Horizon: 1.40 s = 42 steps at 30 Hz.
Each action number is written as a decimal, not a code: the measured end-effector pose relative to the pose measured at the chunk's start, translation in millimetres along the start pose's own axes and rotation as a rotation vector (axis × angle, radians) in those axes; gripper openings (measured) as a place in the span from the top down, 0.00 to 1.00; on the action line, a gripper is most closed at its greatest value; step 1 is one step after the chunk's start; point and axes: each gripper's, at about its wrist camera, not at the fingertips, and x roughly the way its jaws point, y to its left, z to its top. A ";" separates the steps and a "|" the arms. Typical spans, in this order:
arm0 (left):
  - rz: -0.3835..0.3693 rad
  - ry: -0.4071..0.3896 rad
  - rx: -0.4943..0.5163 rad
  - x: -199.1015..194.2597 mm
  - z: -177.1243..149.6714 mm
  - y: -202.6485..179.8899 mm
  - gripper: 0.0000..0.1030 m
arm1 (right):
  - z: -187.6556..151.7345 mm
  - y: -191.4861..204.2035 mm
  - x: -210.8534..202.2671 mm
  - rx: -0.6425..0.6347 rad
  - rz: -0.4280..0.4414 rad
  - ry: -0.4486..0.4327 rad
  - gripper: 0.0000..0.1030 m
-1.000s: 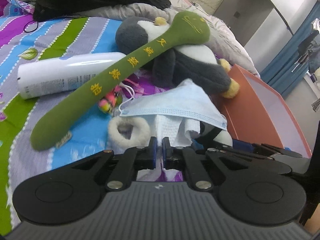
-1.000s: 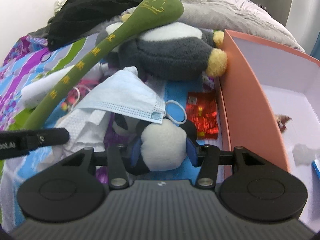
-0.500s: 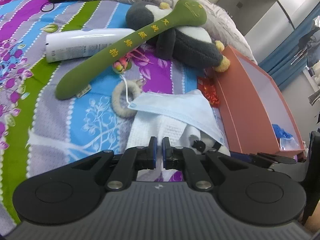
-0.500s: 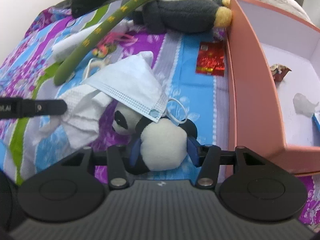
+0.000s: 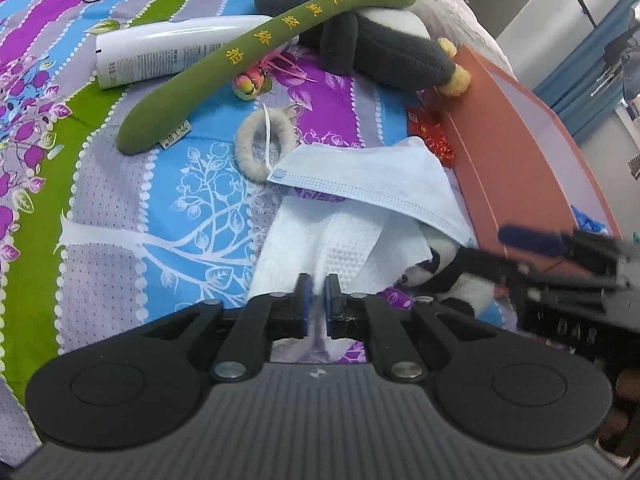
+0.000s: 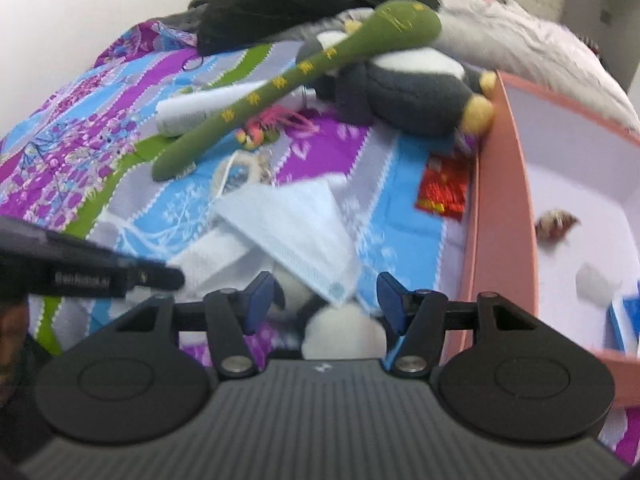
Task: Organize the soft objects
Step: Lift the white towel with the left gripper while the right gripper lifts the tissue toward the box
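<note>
Working across the bed (image 5: 120, 240), treat the box (image 6: 504, 200) along its right edge as the likely home for the soft things; it lies open with room on its floor. The penguin (image 5: 392, 56) lies toward the far edge against the box's far corner, with the green stick (image 5: 224, 64) slanting over it, so leave both alone for now.

Nearer you, the mask (image 5: 368, 176) is draped over the cloth (image 5: 320, 240) and over the panda (image 6: 344, 332), which lies on the bed just beside the box's near wall. That overlap is the thing to manage.

Your left gripper (image 5: 316, 292) is pinched nearly closed on the near edge of the cloth. Your right gripper (image 6: 324, 300) has just been opening its jaws; the panda sits between them, low and close to the body of the tool, but the pads stand clear of it on both sides, so you hold nothing there.

If the panda is your pick, I'd push the jaws deeper so the pads meet its round white belly, not the mask's corner. Squeeze gently, since plush gives. Draw the cloth away slowly, or the mask may slide with it.
</note>
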 end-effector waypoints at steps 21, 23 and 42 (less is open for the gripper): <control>0.021 0.027 0.110 42.8 8.7 -8.0 0.70 | 21.7 -23.4 48.1 0.234 0.169 0.011 0.89; 0.052 0.025 0.120 42.8 9.7 -8.7 0.87 | 24.7 -22.2 43.2 0.227 0.164 -0.009 0.93; 0.021 -0.211 0.057 -70.0 35.8 -31.9 0.91 | 45.5 -10.6 -49.0 0.244 0.050 -0.211 0.93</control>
